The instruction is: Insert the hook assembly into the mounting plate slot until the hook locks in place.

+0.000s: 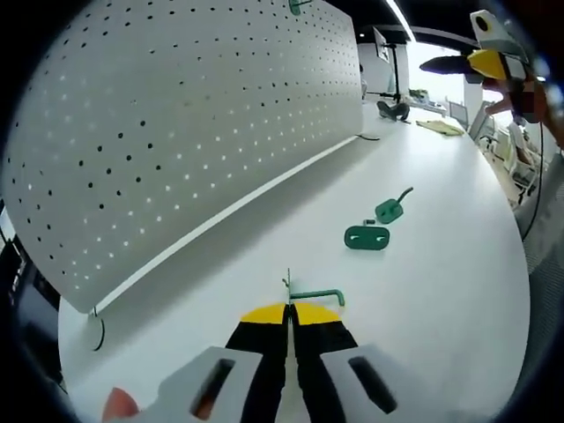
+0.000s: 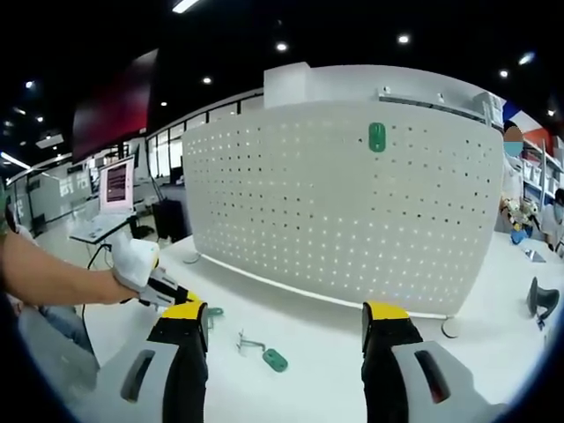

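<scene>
- Yellow-tipped left claw is closed together on the thin green metal hook over the white table.
- Green oval mounting plate lies beyond, beside another green hook piece.
- Right claw stands wide apart, facing the white perforated pegboard.

Colours only: pegboard is white with a regular grid of small dark holes; some holes glow light. One green mounting plate sits high on it. Table is plain white. On it: a green oval plate, a green hook assembly just beyond it, and a green wire hook near the left gripper. Both grippers have black jaws, yellow tips and grey bodies; same on the right gripper. A white glove on the hand at left. Far right, a yellow cloth.
</scene>
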Available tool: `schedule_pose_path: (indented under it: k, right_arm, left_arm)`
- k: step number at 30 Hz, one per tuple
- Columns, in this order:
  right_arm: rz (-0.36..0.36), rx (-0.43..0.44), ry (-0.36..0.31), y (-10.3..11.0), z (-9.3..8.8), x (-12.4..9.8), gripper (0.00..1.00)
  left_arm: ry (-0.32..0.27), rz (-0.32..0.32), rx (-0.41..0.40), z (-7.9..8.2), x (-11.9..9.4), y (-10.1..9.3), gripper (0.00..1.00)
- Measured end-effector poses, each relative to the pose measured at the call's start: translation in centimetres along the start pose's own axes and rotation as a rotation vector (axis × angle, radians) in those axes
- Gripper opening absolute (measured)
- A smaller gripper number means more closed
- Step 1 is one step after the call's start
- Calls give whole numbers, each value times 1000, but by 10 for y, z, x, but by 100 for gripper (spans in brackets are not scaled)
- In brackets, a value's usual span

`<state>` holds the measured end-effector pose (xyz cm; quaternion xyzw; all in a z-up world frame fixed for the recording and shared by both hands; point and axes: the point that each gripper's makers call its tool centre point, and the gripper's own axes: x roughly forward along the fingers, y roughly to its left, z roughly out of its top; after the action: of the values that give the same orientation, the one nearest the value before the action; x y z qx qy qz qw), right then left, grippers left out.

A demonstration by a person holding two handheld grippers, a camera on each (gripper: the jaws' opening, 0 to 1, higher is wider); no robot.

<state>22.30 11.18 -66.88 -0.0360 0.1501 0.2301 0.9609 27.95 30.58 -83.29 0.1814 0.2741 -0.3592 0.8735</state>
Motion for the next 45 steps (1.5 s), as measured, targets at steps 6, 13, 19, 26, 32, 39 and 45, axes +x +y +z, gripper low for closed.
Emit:
schedule_pose_path:
  k: [6,13,19,26,32,39,45]
  right_arm:
    - [24,-10,8,5,-1,1,71]
    - [89,-38,28,18,-4,2,70]
    - [154,-86,65,31,-13,2,70]
    - [218,-162,97,45,-19,1,70]
    - [262,-224,126,52,-26,-3,70]
    - [318,-304,152,61,-31,-12,70]
    - [377,-418,156,73,-32,-16,68]
  left_arm:
    - [2,-4,2,0,0,0,2]
    - [11,-12,16,0,-1,0,2]
    - [18,-22,35,0,-2,-3,2]
    - [22,-52,58,7,-8,-10,2]
    - [13,-95,78,17,-16,-17,2]
    - [-11,-157,66,34,-29,-25,2]
    - [-31,-235,48,50,-43,-40,2]
